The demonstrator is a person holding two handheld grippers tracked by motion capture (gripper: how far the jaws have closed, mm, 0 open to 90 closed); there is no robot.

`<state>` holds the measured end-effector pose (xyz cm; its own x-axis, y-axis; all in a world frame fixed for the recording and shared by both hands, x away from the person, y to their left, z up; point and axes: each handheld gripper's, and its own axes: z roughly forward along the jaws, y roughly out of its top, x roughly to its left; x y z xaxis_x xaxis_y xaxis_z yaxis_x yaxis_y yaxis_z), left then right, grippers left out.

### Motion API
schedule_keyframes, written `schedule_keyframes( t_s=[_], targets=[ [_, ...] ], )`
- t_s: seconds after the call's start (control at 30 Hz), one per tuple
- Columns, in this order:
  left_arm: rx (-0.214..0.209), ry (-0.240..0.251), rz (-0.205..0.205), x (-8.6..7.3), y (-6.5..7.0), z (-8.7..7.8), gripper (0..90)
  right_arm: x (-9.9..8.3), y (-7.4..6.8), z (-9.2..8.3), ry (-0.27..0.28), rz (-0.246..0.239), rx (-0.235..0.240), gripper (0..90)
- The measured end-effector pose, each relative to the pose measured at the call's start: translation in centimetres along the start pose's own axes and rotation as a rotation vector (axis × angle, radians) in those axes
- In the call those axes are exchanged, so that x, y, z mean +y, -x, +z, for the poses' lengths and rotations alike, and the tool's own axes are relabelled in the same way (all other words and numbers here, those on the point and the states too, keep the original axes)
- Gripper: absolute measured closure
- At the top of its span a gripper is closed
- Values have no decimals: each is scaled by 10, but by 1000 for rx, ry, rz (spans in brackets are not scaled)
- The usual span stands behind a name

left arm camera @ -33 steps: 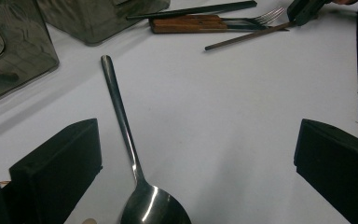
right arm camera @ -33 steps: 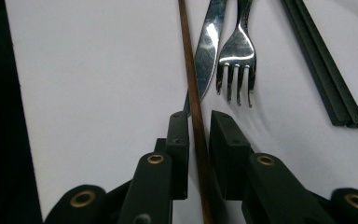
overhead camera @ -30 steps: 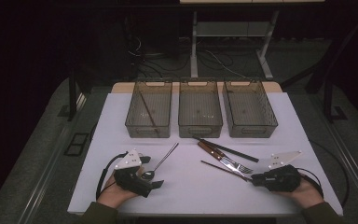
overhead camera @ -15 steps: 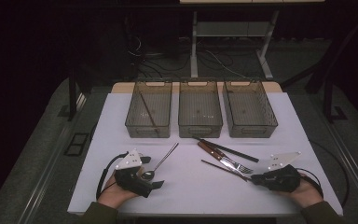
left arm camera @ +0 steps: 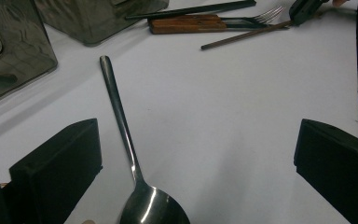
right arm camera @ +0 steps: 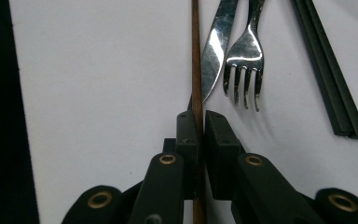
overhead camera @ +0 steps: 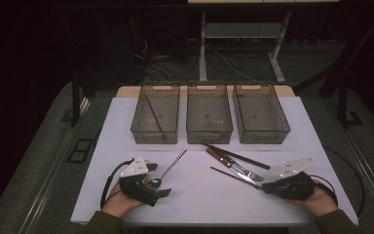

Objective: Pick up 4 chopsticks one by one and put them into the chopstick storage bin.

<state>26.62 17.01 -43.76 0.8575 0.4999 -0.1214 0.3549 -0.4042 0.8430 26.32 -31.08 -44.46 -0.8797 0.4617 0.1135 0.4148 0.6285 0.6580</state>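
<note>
The right tool [right arm camera: 198,126], at the bottom centre of its own view, has its jaws pressed together on a thin brown chopstick [right arm camera: 196,56], pinching it near one end while the rest lies flat on the white worktop [overhead camera: 199,195]; my guess is that the low, end-on grip is meant to let the stick be lifted clear of its neighbours. Just right of it lie a knife [right arm camera: 216,46] and a fork [right arm camera: 244,56], side by side, and further right a pair of black chopsticks [right arm camera: 328,70]. At the lower left of the high view the left tool [overhead camera: 143,187] rests with jaws spread wide on either side of a spoon [left arm camera: 126,140], whose bowl sits between them, not gripped. Across the upper middle stand three bins [overhead camera: 209,134] in a row, probably for sorting; the left one holds a dark stick.
</note>
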Motion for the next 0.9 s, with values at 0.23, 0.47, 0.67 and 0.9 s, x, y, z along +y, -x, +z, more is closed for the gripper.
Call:
schedule_keyframes(
  t_s=[0.23, 0.47, 0.67, 0.9],
  targets=[
    [0, -2, 1, 0, 0, 0, 0, 4, -2, -8, 39, 10, 17, 841],
    [0, -3, -1, 0, 0, 0, 0, 6, -2, -13, 66, 15, 20, 840],
    [-1, -7, 1, 0, 0, 1, 0, 11, -2, -16, 91, 45, 31, 840],
    [-2, -6, -1, 0, 0, 1, 0, 19, -3, -14, 104, 66, 41, 840]
  ],
)
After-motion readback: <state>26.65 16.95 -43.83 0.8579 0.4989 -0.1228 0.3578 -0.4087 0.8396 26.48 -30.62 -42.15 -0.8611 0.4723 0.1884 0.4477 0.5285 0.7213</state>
